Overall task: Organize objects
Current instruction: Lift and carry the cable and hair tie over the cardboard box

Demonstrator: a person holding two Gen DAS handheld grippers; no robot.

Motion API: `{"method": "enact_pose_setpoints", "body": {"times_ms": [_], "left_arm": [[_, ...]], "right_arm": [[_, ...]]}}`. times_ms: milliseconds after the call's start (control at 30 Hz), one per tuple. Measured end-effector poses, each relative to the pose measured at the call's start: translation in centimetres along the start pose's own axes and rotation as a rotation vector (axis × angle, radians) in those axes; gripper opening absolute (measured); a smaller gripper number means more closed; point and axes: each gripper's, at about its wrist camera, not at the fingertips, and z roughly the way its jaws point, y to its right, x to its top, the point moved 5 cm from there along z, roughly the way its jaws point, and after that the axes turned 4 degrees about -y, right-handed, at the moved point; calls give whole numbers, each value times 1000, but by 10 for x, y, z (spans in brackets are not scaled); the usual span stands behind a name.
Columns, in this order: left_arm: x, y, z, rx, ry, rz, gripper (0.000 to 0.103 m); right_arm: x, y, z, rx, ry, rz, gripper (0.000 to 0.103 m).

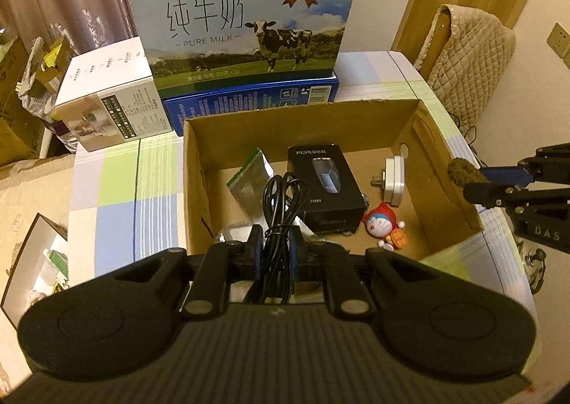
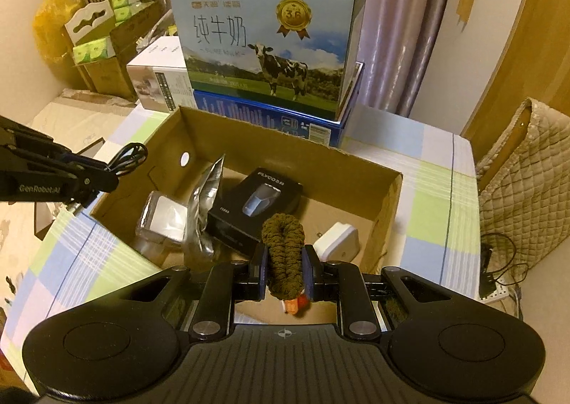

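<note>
Your left gripper [image 1: 277, 247] is clamped tight on a coiled black cable [image 1: 281, 204], and your right gripper [image 2: 284, 270] is clamped just as tight on a brown fuzzy tie [image 2: 283, 247]. No gap at either pair of pads.

Both loads already hang over the open cardboard box [image 1: 445, 172], so the drop is down and slightly forward for each hand. The cable's long axis runs straight out along the left fingers, loop end pointing toward the box's far wall, above the foil pouch [image 1: 249, 179] and just beside the black razor box [image 1: 326, 186]. The tie is folded double; its long axis also runs along the right fingers, folded end forward, over the near right part of the box between the razor box and the white plug [image 2: 338, 242].

The left hand is nearer the left wall, the right hand nearer the right wall; keep them on their own sides and they stay apart. A small toy figure [image 1: 383, 224] sits below the tie's path, partly hidden in the right view.

My read: bare floor is toward the right, so the tie has room; the cable will probably land on the pouch.
</note>
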Motion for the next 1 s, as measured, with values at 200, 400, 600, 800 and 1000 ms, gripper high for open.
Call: {"method": "enact_pose_setpoints", "body": {"times_ms": [200, 400, 600, 800, 1000], "left_arm": [[8, 0, 19, -4, -3, -11, 11], [8, -1, 35, 10, -11, -8, 11], [9, -3, 45, 12, -13, -22, 11], [13, -3, 50, 20, 1, -20, 13], [14, -2, 47, 35, 21, -13, 30]], "right_arm": [[8, 4, 16, 3, -10, 14, 17], [8, 7, 30, 6, -23, 18, 17], [2, 11, 41, 7, -38, 22, 17], [0, 13, 46, 8, -46, 29, 17], [0, 14, 46, 9, -46, 33, 17]]}}
